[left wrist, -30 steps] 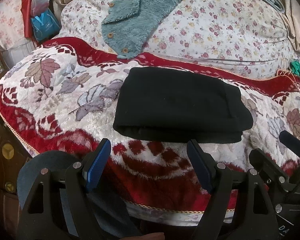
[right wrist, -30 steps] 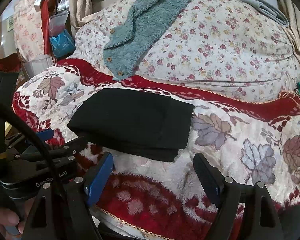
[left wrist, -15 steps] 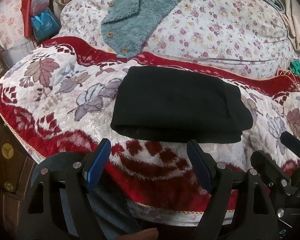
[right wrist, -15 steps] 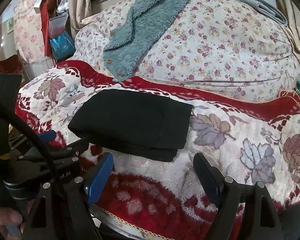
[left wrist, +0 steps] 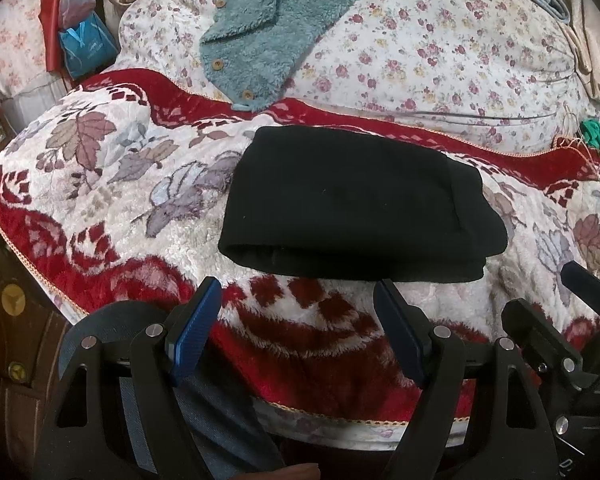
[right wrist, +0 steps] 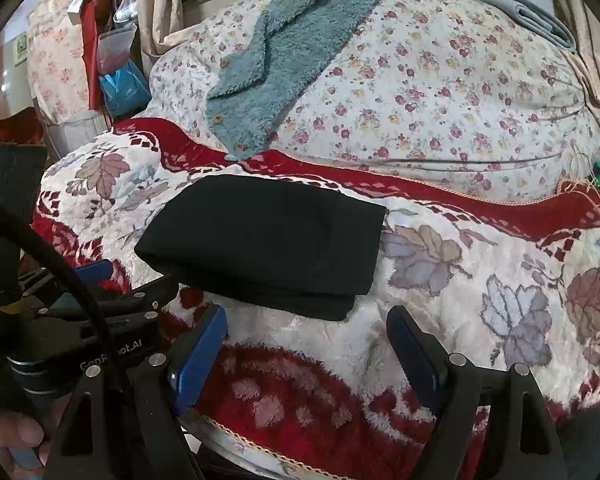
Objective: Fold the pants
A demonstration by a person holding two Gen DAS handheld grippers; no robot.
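The inner layers of the folded black pants (left wrist: 352, 204) beyond the fingers are concealed by the top layer. The teal fleece garment (left wrist: 268, 28) further beyond is cut off by the upper edge. In the right wrist view, the left gripper (right wrist: 100, 280) is partly hidden by a black cable (right wrist: 72, 280), so its jaws cannot be judged there.

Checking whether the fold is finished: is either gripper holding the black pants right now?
No, the black pants lie folded on the blanket, with the left gripper and right gripper open and short of them.
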